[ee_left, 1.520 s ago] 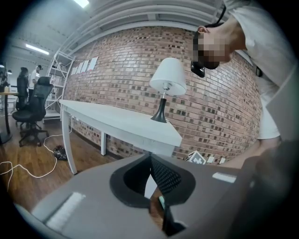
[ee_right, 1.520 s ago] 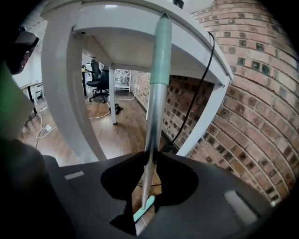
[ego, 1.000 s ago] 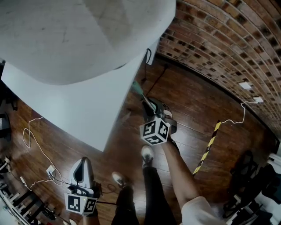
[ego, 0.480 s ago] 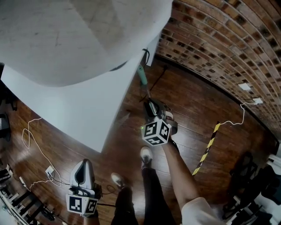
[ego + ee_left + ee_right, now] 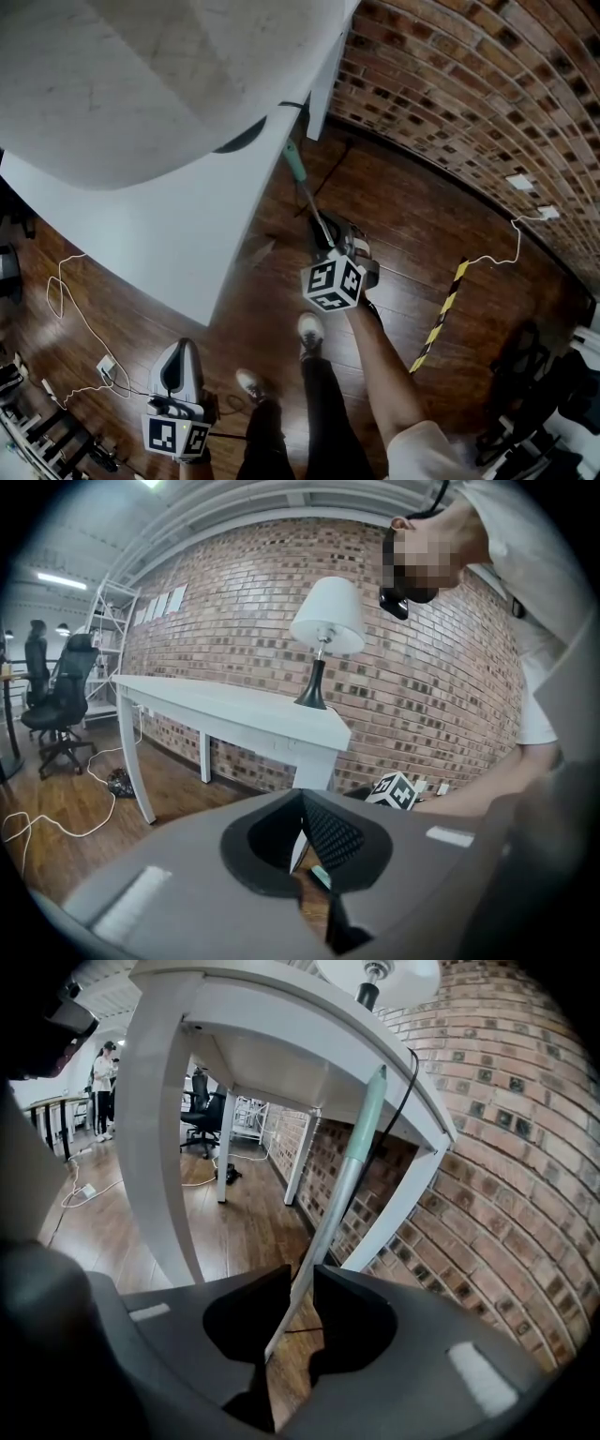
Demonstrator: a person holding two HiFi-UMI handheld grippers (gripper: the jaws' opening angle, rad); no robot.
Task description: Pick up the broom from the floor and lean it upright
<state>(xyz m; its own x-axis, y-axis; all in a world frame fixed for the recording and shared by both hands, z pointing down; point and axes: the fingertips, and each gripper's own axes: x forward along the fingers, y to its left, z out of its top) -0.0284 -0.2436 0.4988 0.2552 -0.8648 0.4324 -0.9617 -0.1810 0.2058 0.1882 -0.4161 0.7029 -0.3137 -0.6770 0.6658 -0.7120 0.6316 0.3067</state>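
Observation:
The broom has a thin metal shaft and a pale green grip at its top, and it stands steeply tilted with the grip against the white table's edge. My right gripper is around the shaft lower down. In the right gripper view the broom shaft runs up between the jaws of the right gripper, which are closing, and both pads touch it. The broom's head is hidden. My left gripper hangs low at the left, far from the broom. In its own view the left gripper is shut on nothing.
A brick wall curves behind the table. A black cable hangs by the table leg. White cables and a yellow-black strip lie on the wooden floor. The person's shoes are below my right gripper. A lamp stands on the table.
The broom's green top has swung up and in against the table edge. The right gripper stays at about the same place on the shaft. The left gripper has not moved.

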